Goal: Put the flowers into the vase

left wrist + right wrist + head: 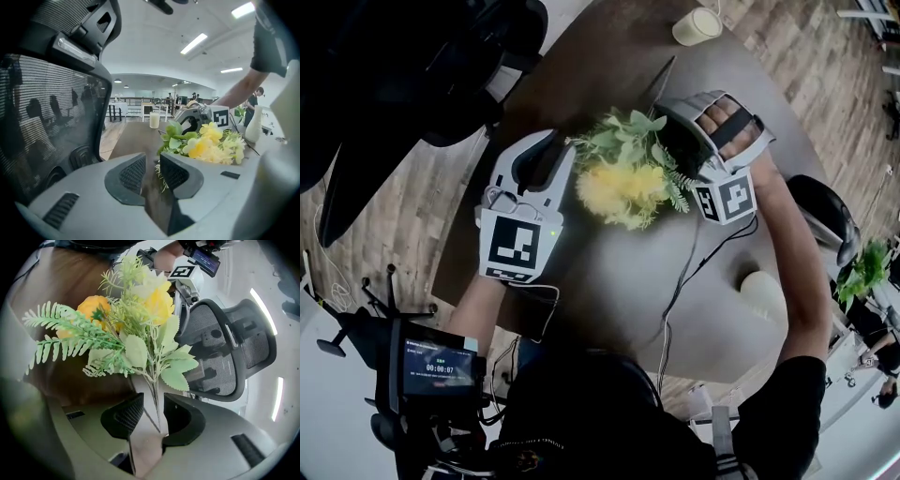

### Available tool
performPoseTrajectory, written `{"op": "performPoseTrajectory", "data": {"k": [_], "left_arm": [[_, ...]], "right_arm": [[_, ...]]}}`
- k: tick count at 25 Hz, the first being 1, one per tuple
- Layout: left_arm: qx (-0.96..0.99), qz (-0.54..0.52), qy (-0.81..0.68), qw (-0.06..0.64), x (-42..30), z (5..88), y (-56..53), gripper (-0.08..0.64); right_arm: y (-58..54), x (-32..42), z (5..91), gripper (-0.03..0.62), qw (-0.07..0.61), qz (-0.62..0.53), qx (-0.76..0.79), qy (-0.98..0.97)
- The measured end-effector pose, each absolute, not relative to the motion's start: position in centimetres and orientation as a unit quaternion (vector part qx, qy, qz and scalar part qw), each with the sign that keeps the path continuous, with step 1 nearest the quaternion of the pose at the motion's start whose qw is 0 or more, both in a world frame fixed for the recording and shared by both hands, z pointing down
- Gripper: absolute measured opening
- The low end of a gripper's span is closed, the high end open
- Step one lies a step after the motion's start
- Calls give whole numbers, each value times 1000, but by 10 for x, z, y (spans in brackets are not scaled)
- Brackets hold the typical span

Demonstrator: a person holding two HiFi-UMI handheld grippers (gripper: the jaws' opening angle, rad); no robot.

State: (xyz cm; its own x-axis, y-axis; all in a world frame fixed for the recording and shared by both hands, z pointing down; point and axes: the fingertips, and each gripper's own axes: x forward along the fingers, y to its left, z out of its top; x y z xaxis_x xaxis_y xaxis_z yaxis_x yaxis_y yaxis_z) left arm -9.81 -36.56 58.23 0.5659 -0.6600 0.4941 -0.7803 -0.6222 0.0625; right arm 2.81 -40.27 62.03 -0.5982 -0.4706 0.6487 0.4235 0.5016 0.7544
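**A:** Where are the flowers?

**B:** The flowers (623,173), a bunch of yellow blooms, fern and pale leaves, sit over the middle of the desk (619,281), between the two grippers. They are not in the vase.

**A:** Who has them?

**B:** Their stems (154,385) run between the jaws of the right gripper (152,401), low down under the leaves. The jaws stand apart, though. The stems lean on one pad and a gap shows at the other, so that gripper is released, not clenched.

**A:** Why so low?

**B:** I'd judge that taking the bare stems spares the blooms and lets the heads be steered.

**A:** And the other one?

**B:** The left gripper (151,161) faces the bunch from the opposite side. Its jaws are a narrow gap apart, and only a pale sprig tip brushes one pad. It grasps nothing and looks placed to steady the heads. Whether the bunch rests on the desk, I cannot tell.

**A:** The vase?

**B:** The white vase (253,125) stands upright on the desk, well off to the person's right. The grasp and the carry are both yet to do.
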Motion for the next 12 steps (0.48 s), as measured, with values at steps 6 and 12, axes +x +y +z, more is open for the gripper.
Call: {"op": "performPoseTrajectory", "data": {"k": [6,12], "left_arm": [[873,216,-415,142,-98,582,-366,94],[871,218,-417,143,-99,583,-367,94]], "right_arm": [[-400,20,621,126,431,-523,12,-735],[-398,15,617,55,411,-555,14,-723]]}}
